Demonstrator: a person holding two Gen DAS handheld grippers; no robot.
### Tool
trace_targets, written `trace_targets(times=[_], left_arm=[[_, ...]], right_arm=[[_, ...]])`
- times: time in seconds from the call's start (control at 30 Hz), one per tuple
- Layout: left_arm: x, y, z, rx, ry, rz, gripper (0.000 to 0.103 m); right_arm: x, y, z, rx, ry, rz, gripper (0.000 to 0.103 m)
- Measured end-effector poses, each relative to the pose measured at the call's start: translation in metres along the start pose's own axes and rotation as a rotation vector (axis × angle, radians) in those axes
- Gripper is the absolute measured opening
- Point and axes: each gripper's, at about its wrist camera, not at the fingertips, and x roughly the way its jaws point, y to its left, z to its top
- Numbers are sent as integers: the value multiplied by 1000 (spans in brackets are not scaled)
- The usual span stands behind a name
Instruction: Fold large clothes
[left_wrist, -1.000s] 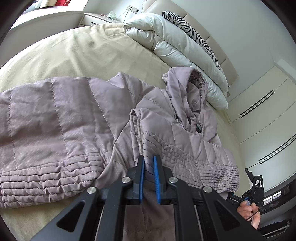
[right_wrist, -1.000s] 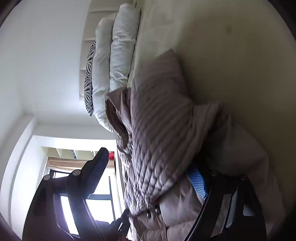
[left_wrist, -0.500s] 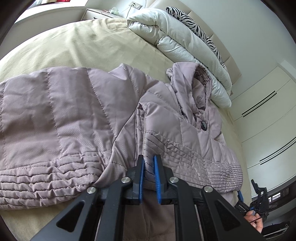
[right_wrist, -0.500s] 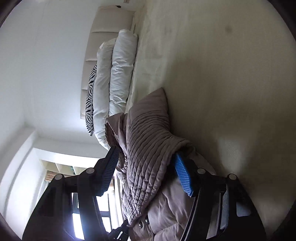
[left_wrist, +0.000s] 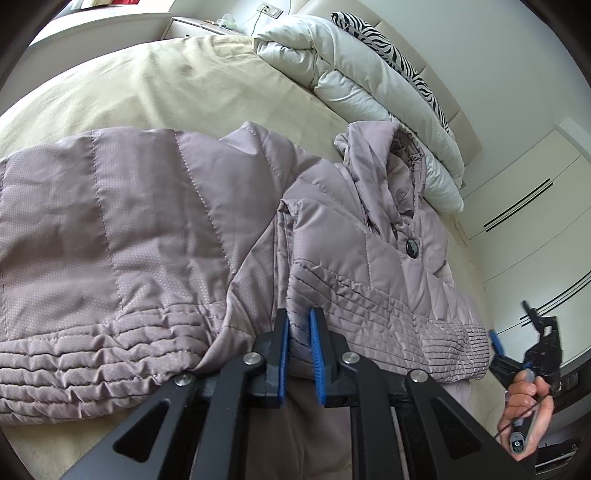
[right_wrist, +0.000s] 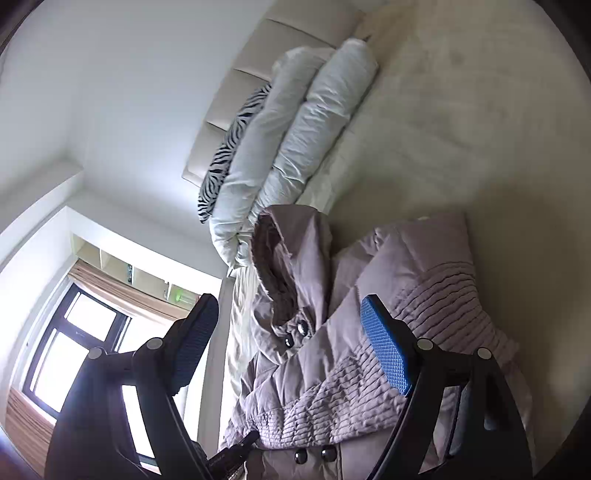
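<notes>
We see a mauve quilted jacket (left_wrist: 155, 236) spread across a beige bed (left_wrist: 155, 77), one sleeve stretching off to the left. At the centre, our left gripper (left_wrist: 298, 343) pinches a fold of the jacket's gathered waist between its blue pads. Farther right, the hood (left_wrist: 384, 155) lies against a rolled white duvet (left_wrist: 369, 77), with a zebra-print pillow (left_wrist: 402, 48) behind it. At the far right, a hand (left_wrist: 526, 417) holds our right gripper (right_wrist: 288, 339) off the bed's edge, its jaws spread wide and gripping nothing, the jacket's buttoned front showing between them.
</notes>
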Motion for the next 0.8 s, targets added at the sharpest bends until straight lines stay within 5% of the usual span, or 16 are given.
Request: trace_targets(times=[0.13, 0.3, 0.47, 0.5, 0.8], left_arm=[[4, 2, 0, 7, 4, 2, 16], [-3, 4, -1, -10, -8, -13, 22], [-78, 8, -13, -34, -152, -58, 74], [-97, 14, -18, -52, -175, -62, 76], [-266, 180, -103, -550, -446, -117, 76]], right_arm=[[37, -78, -3, 227, 85, -71, 75], [35, -67, -18, 34, 70, -68, 72], [-5, -36, -32, -34, 3, -88, 75], [-16, -27, -38, -64, -1, -80, 79], [-90, 29, -144, -160, 137, 11, 81]])
